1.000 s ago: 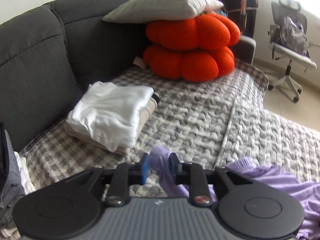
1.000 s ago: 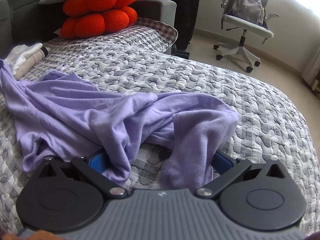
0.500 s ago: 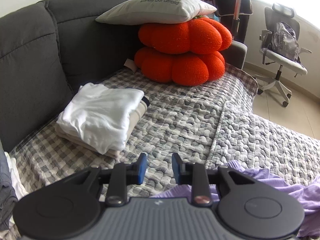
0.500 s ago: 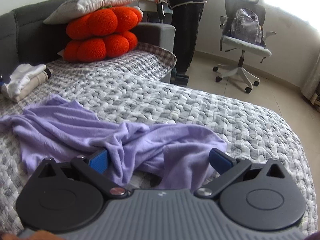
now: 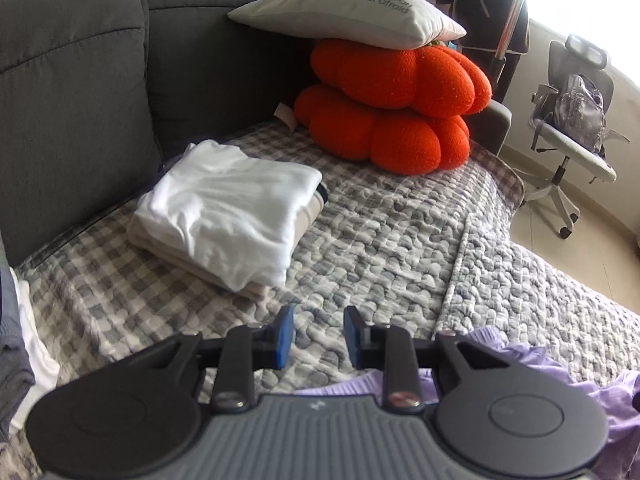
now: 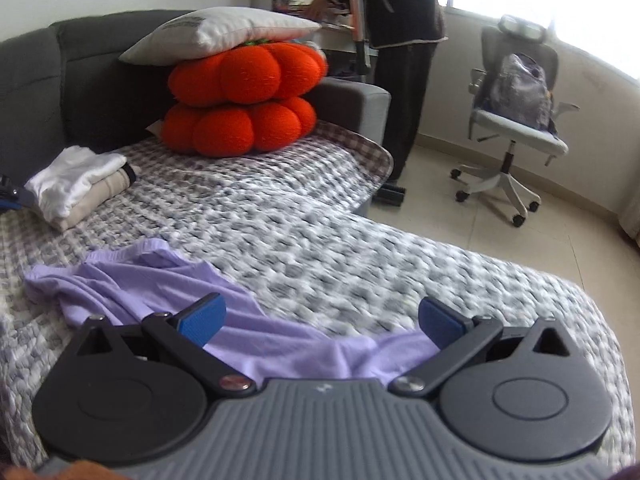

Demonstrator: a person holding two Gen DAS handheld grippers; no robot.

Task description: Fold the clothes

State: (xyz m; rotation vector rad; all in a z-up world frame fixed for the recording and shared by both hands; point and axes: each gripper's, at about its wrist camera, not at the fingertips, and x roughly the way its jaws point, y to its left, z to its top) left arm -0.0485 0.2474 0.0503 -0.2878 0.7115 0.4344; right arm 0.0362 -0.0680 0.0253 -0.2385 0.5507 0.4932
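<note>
Shirt: purple shirt (image 6: 168,304) lies rumpled, lower left of the right view, on the quilt (image 6: 360,248).
Stack: folded pile (image 5: 228,212) centre left – neat.
Left gripper (image 5: 319,338): fingers slightly parted, empty.
Right gripper (image 6: 322,320): spread wide, empty.
Tip: likely spread it flat – pinch hems, not bunches.

Purple garment (image 6: 168,300): near portion hidden beneath right gripper (image 6: 320,316) body. Quilt (image 6: 360,240) ahead of the spread jaws motion-blurred. Standing person (image 6: 404,40) cut off by top edge. Pillow (image 5: 352,16) lettering illegible.
</note>
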